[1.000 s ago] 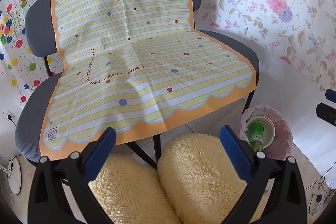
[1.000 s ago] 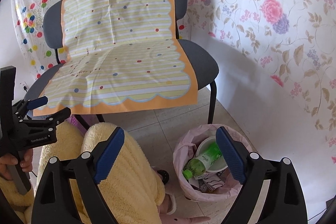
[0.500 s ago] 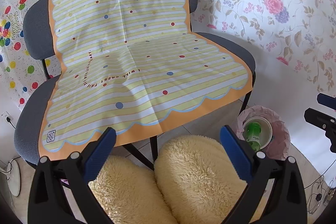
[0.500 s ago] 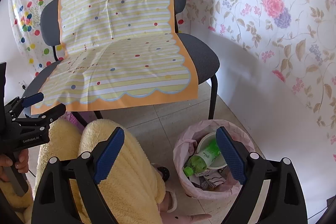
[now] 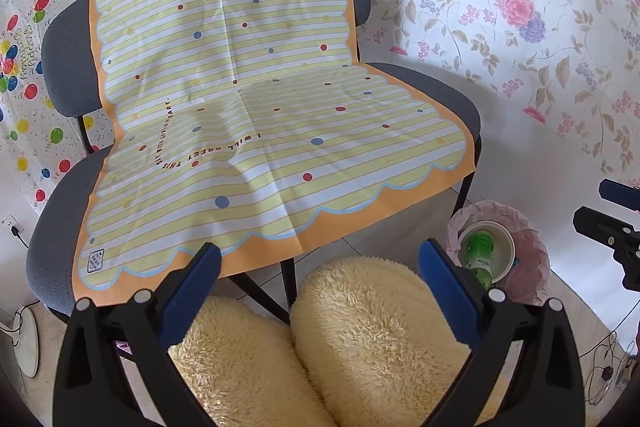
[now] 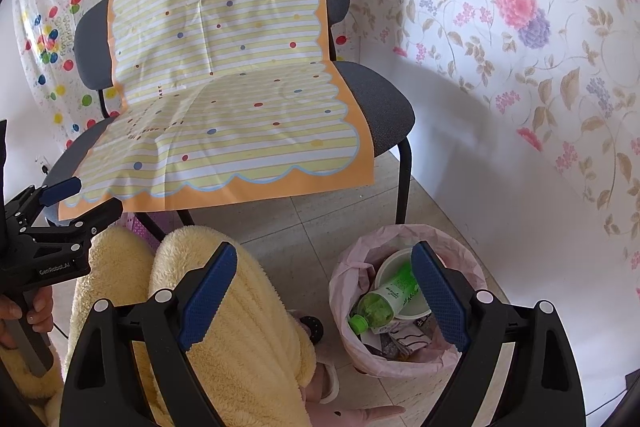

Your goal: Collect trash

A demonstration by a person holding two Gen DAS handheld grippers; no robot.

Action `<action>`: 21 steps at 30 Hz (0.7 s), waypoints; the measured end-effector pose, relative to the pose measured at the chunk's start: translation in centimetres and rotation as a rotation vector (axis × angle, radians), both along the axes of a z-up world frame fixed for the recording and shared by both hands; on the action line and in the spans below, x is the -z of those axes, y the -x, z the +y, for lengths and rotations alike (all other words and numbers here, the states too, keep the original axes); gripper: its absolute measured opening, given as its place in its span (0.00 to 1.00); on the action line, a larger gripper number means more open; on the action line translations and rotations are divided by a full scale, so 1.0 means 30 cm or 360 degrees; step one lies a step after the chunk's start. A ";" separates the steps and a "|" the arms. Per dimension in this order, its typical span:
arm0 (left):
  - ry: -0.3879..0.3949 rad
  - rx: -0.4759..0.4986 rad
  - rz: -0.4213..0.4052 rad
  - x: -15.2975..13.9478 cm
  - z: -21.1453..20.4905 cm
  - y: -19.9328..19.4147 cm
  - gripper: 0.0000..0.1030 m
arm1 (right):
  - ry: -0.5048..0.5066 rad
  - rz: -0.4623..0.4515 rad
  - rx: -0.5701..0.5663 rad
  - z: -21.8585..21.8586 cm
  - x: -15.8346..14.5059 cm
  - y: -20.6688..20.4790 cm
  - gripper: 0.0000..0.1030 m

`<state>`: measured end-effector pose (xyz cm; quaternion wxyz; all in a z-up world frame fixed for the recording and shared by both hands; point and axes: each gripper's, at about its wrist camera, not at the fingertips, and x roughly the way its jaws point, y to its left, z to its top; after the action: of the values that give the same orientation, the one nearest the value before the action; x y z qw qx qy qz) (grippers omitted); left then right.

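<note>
A small bin lined with a pink bag (image 6: 404,365) (image 5: 528,259) stands on the floor right of the chair. Inside lie a green plastic bottle (image 6: 384,301) (image 5: 478,255), a white paper cup (image 6: 390,269) (image 5: 500,247) and some wrappers. My right gripper (image 6: 324,291) hangs open above the bin's left side, nothing between its blue pads. My left gripper (image 5: 320,285) is open over the person's knees, holding nothing. It also shows in the right wrist view as the left gripper (image 6: 84,197), held by a hand (image 6: 38,311).
A grey chair (image 5: 60,59) (image 6: 384,107) draped with a striped yellow sheet (image 5: 248,115) (image 6: 228,99) stands against papered walls. The person's fluffy yellow trousers (image 5: 360,327) (image 6: 248,339) fill the foreground. Cables (image 5: 608,371) lie on the tiled floor at right.
Both grippers have drawn back and up slightly, so the chair and bin sit a little farther away. Both stay open and hold nothing.
</note>
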<state>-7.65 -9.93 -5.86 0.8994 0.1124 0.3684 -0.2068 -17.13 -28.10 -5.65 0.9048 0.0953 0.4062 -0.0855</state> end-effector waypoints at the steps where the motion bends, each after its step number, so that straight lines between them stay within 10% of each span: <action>1: -0.0001 -0.0001 0.0001 0.000 -0.001 0.000 0.93 | 0.0000 -0.0002 0.0003 -0.002 0.000 0.002 0.86; 21: 0.0003 -0.0010 0.0000 -0.012 0.005 0.001 0.93 | -0.0004 -0.0004 0.0009 -0.004 -0.002 0.006 0.86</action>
<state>-7.68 -9.76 -5.51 0.9002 0.1104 0.3684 -0.2044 -17.31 -28.23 -5.60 0.9049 0.0977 0.4050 -0.0873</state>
